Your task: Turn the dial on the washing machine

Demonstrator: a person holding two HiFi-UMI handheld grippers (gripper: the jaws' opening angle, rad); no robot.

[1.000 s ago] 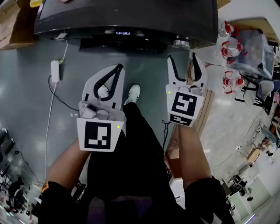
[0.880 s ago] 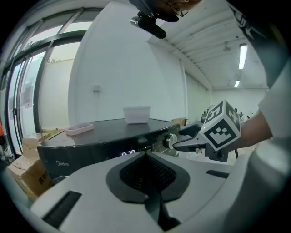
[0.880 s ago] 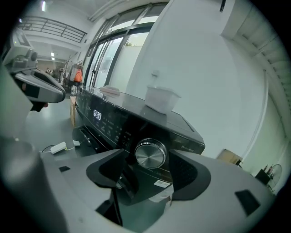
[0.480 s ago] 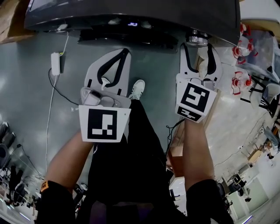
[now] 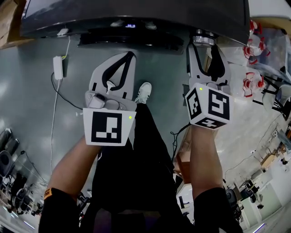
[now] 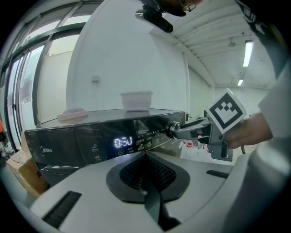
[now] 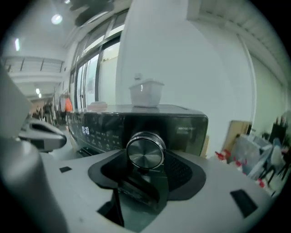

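Brushed-metal dial point(image 7: 145, 151) at the right end of the washing machine point(image 5: 136, 13) control panel, clasped between the wide-set jaws of the right gripper point(image 5: 205, 48), just drawn in onto its rim. Off to the left, short of the panel, left gripper point(image 5: 128, 55) with jaws pressed together, holding nothing.

Wore black short sleeves point(image 5: 59, 210), black trousers point(image 5: 132, 173), a white shoe point(image 5: 144, 92), pale grey left gripper point(image 5: 128, 56) and right gripper point(image 5: 205, 46), each bore a black-and-white marker cube point(image 5: 108, 128), green light.
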